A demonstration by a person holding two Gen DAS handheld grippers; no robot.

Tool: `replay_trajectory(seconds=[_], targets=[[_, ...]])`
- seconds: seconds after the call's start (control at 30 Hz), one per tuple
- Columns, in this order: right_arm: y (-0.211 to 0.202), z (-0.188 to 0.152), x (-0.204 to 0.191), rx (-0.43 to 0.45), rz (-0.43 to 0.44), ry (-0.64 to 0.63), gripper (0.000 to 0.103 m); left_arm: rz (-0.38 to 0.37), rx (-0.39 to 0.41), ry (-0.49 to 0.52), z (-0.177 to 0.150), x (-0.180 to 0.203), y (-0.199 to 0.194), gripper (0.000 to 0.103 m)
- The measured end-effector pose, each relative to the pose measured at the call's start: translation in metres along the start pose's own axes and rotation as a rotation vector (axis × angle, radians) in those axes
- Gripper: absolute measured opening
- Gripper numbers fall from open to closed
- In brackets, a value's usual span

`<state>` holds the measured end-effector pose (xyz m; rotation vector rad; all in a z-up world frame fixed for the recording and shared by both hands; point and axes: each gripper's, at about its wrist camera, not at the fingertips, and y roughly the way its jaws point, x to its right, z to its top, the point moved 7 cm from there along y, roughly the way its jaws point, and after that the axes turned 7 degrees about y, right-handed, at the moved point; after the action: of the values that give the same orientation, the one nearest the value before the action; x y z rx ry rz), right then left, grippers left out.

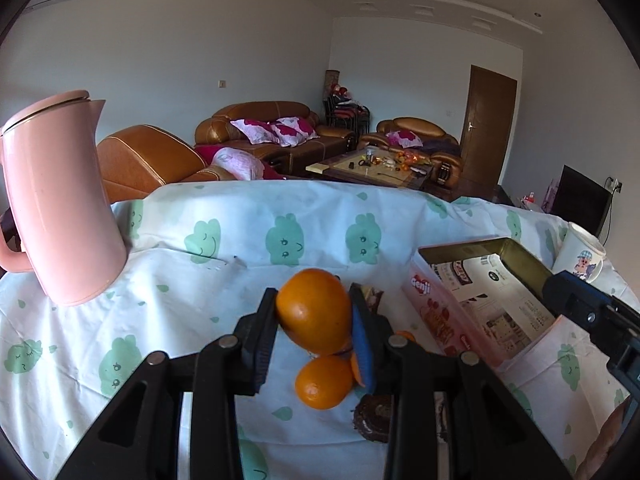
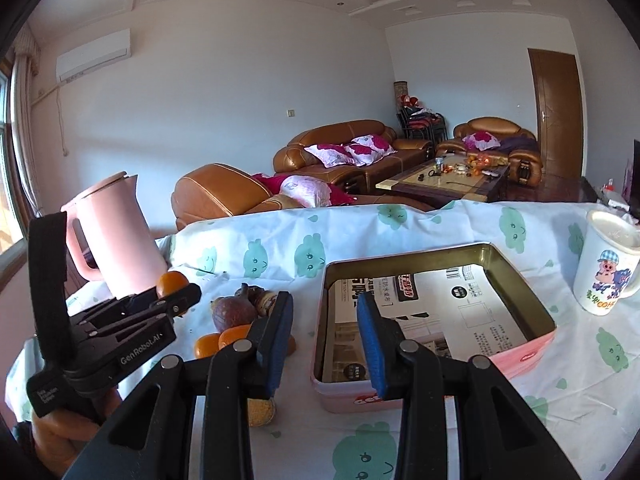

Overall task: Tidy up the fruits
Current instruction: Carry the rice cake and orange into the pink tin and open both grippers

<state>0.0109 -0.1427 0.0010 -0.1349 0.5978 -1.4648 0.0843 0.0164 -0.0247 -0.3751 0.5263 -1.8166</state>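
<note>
The left claw (image 1: pixel 313 316) is squeezed shut on an orange (image 1: pixel 313 312) and holds it up above the desk (image 1: pixel 240 240). More fruit (image 1: pixel 324 382) lies just under it. The pink tin (image 1: pixel 452 316) sits open to the right, with only paper inside. I think the orange should go there next. Carry it slowly over the rim, go low, then let go so it does not roll. The right claw (image 2: pixel 325 344) is nearly closed and holds nothing, in front of the tin.
</note>
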Motion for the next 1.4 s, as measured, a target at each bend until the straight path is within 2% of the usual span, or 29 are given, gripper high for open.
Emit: replay_trajectory(seconds=[0.1, 0.2, 0.27, 0.33, 0.4, 0.53, 0.63, 0.7, 0.83, 1.0, 1.1, 1.17, 1.23, 1.4], targets=[[-0.001, -0.005, 0.000, -0.058, 0.114, 0.038, 0.036, 0.015, -0.009, -0.001, -0.005, -0.001, -0.002, 0.036], [0.000, -0.026, -0.005, -0.156, 0.199, 0.052, 0.043, 0.010, -0.001, -0.004, -0.007, -0.003, -0.007, 0.036], [0.002, -0.044, -0.014, -0.232, 0.248, 0.040, 0.064, 0.019, 0.006, 0.004, -0.006, -0.005, -0.010, 0.036], [0.006, -0.059, -0.026, -0.294, 0.287, 0.027, 0.066, 0.019, 0.011, -0.003, -0.005, -0.009, -0.012, 0.036], [0.012, -0.068, -0.037, -0.319, 0.279, -0.015, 0.066, 0.019, 0.018, -0.009, -0.003, -0.012, -0.015, 0.036], [0.043, -0.090, -0.046, -0.420, 0.168, -0.152, 0.065, 0.030, 0.037, -0.004, -0.002, -0.016, -0.020, 0.036], [0.061, -0.101, -0.047, -0.474, 0.136, -0.190, 0.056, 0.012, 0.044, -0.009, -0.001, -0.016, -0.020, 0.036], [0.061, -0.098, -0.049, -0.456, 0.132, -0.219, 0.038, 0.011, 0.045, -0.009, -0.002, -0.015, -0.019, 0.036], [0.051, -0.092, -0.044, -0.427, 0.121, -0.237, 0.037, 0.008, 0.034, -0.014, -0.004, -0.010, -0.015, 0.036], [0.015, -0.036, -0.023, -0.241, 0.168, -0.111, 0.037, -0.018, 0.069, 0.000, 0.006, 0.011, -0.019, 0.036], [0.006, -0.005, 0.014, -0.133, 0.046, -0.098, 0.037, -0.052, 0.073, 0.020, 0.016, 0.038, -0.015, 0.036], [0.007, 0.006, 0.047, -0.105, -0.035, -0.076, 0.037, -0.088, 0.071, 0.039, 0.022, 0.061, -0.009, 0.036], [0.011, 0.012, 0.074, -0.105, -0.088, -0.060, 0.037, -0.117, 0.065, 0.068, 0.026, 0.086, -0.002, 0.036], [0.027, 0.014, 0.115, -0.154, -0.118, -0.014, 0.037, -0.169, 0.025, 0.127, 0.032, 0.143, 0.019, 0.036]])
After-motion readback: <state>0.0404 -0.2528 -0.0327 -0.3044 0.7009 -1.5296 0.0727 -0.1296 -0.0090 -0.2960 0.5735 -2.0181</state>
